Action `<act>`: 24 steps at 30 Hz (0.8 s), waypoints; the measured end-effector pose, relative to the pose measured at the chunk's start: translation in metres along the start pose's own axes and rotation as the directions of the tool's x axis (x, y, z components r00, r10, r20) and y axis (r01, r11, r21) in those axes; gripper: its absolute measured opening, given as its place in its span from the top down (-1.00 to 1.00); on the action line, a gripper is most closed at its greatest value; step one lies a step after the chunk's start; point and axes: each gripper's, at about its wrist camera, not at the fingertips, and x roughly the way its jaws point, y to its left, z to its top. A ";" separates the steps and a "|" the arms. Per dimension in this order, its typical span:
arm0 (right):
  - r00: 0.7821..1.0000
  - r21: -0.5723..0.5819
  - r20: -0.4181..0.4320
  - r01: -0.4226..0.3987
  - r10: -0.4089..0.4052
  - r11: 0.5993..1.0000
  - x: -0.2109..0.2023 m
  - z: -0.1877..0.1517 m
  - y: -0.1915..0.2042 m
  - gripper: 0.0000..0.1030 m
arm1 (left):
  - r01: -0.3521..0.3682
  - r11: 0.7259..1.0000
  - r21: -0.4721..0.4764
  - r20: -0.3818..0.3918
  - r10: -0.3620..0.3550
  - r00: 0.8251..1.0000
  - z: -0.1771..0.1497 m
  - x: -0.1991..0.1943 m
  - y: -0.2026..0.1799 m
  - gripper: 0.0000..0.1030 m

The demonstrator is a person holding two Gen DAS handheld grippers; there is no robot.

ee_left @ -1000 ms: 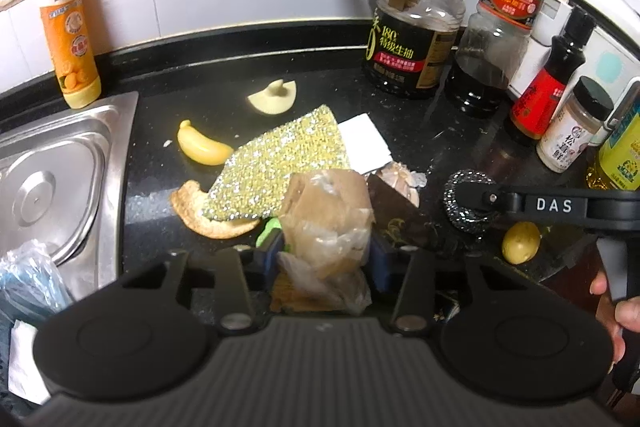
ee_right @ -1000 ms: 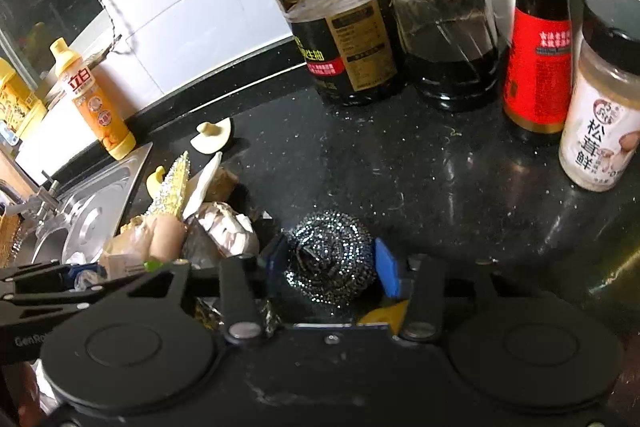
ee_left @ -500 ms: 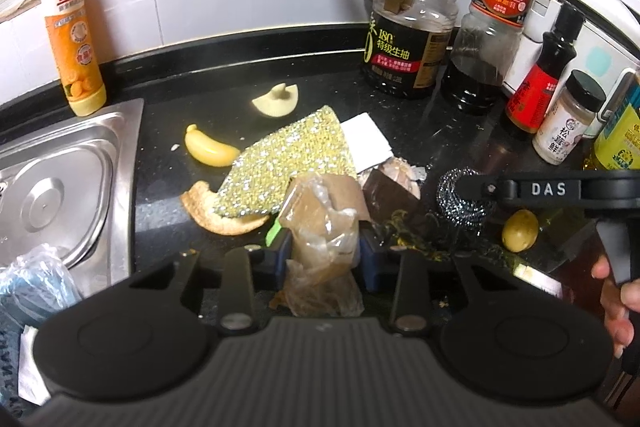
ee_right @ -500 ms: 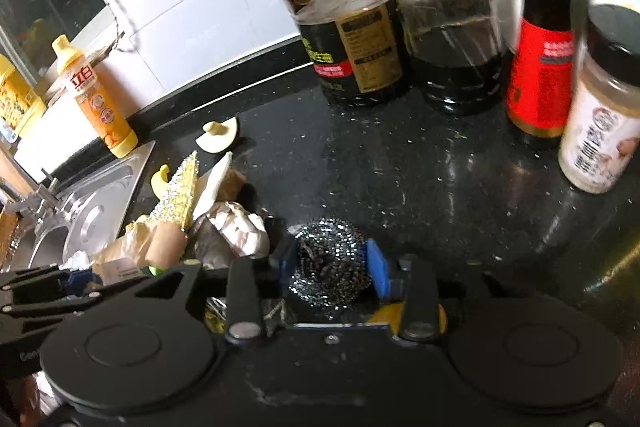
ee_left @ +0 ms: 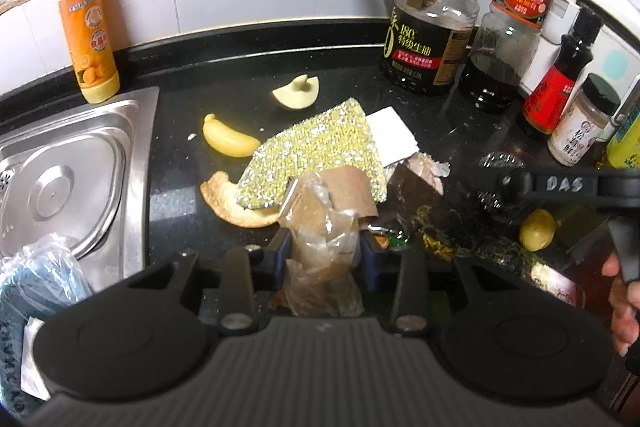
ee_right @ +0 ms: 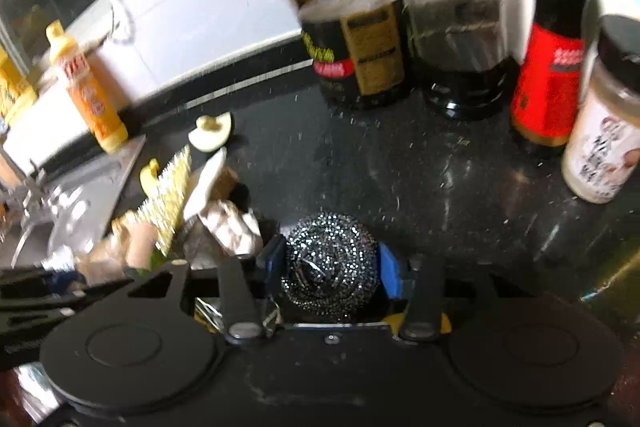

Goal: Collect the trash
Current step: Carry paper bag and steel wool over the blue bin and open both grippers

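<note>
My left gripper (ee_left: pixel 322 255) is shut on a crumpled clear-and-brown wrapper (ee_left: pixel 320 223) near the front of the black counter (ee_left: pixel 240 67). Behind it lie a glittery yellow scouring cloth (ee_left: pixel 316 151), an orange peel (ee_left: pixel 236 205), a yellow fruit piece (ee_left: pixel 228 141), a pale fruit wedge (ee_left: pixel 296 93) and white paper (ee_left: pixel 390 135). My right gripper (ee_right: pixel 330 267) is shut on a steel wool scourer (ee_right: pixel 328 247), its blue pads (ee_right: pixel 386 267) against both sides. In the left wrist view that gripper reaches in from the right, beside a small yellow fruit (ee_left: pixel 538 229).
A steel sink (ee_left: pixel 60 179) lies to the left, with a bagged blue item (ee_left: pixel 36 275) at its near end. An orange detergent bottle (ee_left: pixel 86 15) stands by the wall. Oil and sauce bottles (ee_left: pixel 432 39) and a seasoning jar (ee_left: pixel 580 123) line the back right.
The left pads have squeezed the wrapper narrower. The right pads have closed from a loose straddle onto the scourer. Both views have shifted only slightly.
</note>
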 end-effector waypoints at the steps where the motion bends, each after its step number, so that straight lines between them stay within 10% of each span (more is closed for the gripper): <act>1: 1.000 0.005 0.009 -0.003 0.003 1.000 -0.005 0.002 0.001 0.08 | 0.006 1.000 0.000 0.005 -0.006 1.000 0.001 -0.002 0.000 0.32; 24: 0.970 -0.063 -0.015 -0.242 0.241 0.968 -0.037 -0.020 0.155 0.08 | 0.002 0.997 -0.077 0.117 0.007 0.993 -0.032 -0.092 0.108 0.32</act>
